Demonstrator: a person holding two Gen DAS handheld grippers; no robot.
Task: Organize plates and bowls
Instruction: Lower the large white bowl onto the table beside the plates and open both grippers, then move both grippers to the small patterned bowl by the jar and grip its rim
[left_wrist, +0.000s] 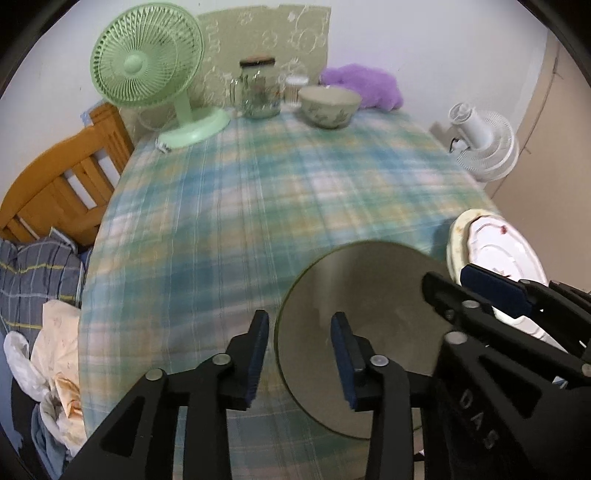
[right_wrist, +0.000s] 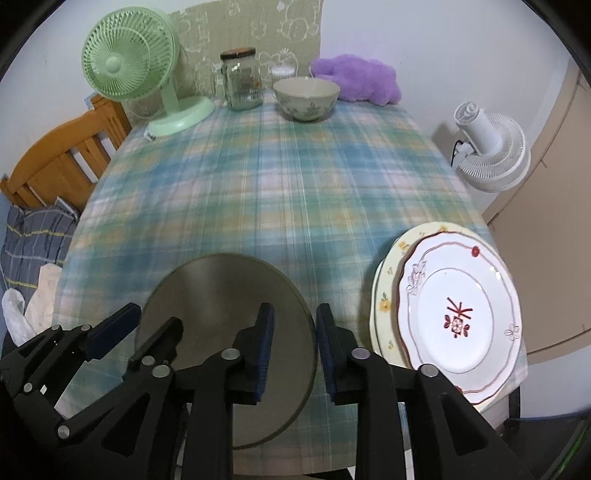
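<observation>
White wall (right_wrist: 424, 44) at twelve o'clock; wooden bed frame (right_wrist: 55, 162) at nine; checked cloth on the surface (right_wrist: 277, 184); white fan (right_wrist: 491, 155) at three

Three plates sit on the desk: one grey plate (right_wrist: 229, 325) near the front and two stacked at the right, a white plate (right_wrist: 461, 314) over a cream plate (right_wrist: 384, 295). One bowl (right_wrist: 306, 98), one jar (right_wrist: 242, 81), one purple plush (right_wrist: 358, 79), two fans: green fan (right_wrist: 129, 62) and white fan (right_wrist: 487, 151).

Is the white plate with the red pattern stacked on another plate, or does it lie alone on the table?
Stacked. The white plate lies on a cream plate with yellow flowers, whose rim shows along its left side.
</observation>
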